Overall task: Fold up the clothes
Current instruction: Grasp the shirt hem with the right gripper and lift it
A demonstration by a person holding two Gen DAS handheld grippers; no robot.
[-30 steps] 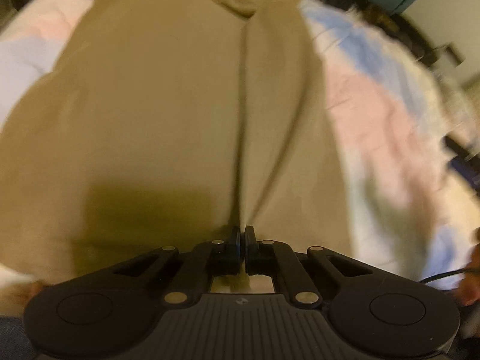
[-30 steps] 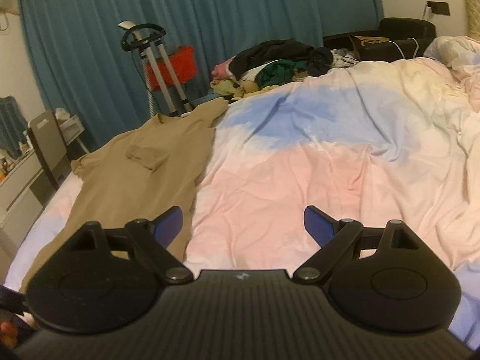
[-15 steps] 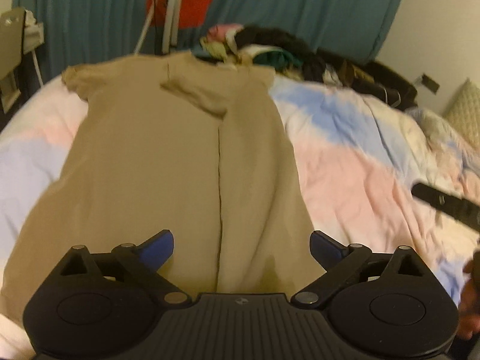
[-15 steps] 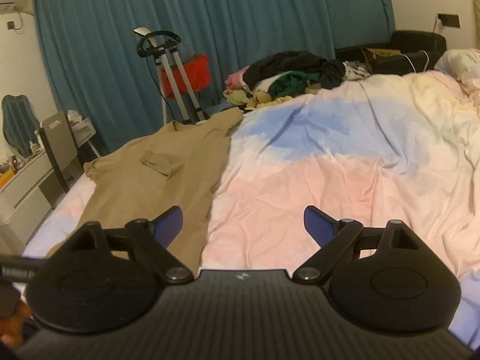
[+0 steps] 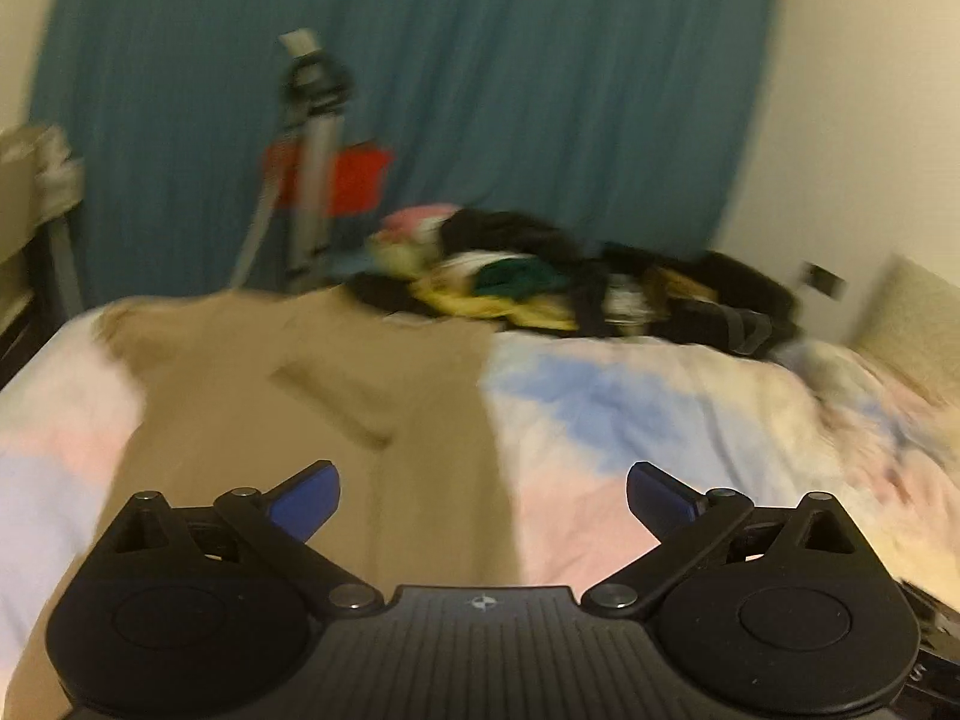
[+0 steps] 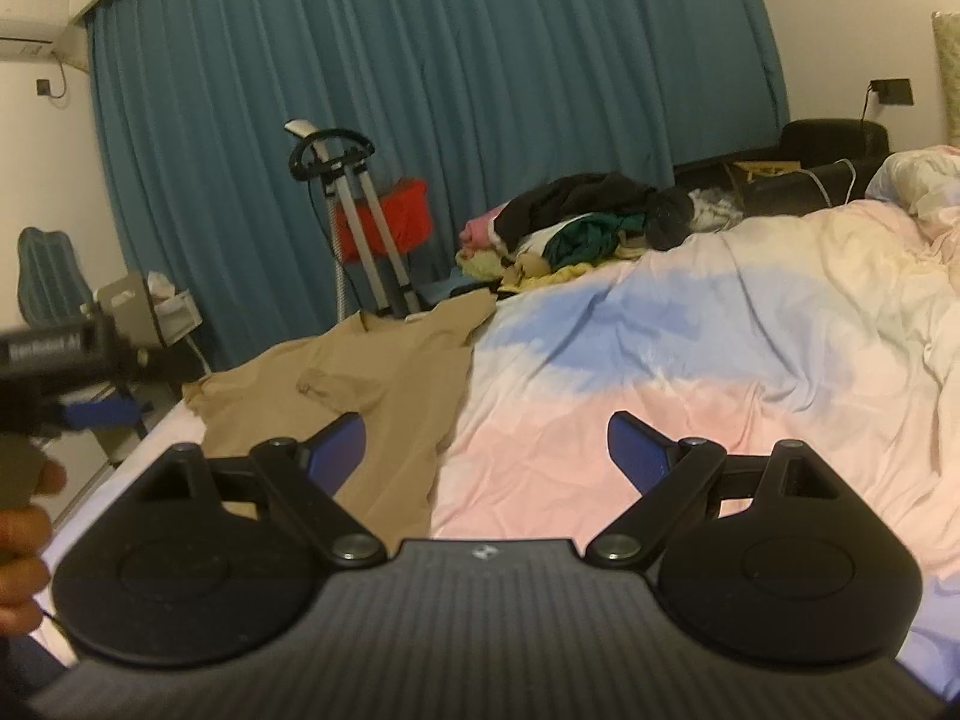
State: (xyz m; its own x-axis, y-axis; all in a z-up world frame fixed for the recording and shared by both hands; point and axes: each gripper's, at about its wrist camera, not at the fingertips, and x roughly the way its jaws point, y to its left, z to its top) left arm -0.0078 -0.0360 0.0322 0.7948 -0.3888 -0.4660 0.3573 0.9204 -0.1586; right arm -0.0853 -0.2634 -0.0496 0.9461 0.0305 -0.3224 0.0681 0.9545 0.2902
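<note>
A tan T-shirt lies flat on the bed with one side folded over lengthwise and a sleeve folded across. It also shows in the right wrist view. My left gripper is open and empty, raised above the shirt's near part. My right gripper is open and empty, above the shirt's right edge and the duvet. The left gripper's body shows at the left edge of the right wrist view. The left wrist view is blurred.
The pastel pink, blue and cream duvet covers the bed. A pile of mixed clothes lies at the far edge. A garment steamer stand with a red item, a teal curtain and a desk with a chair stand beyond.
My left gripper let go of the shirt's hem, opened and lifted up and back. The right gripper rose a little and stayed open.
</note>
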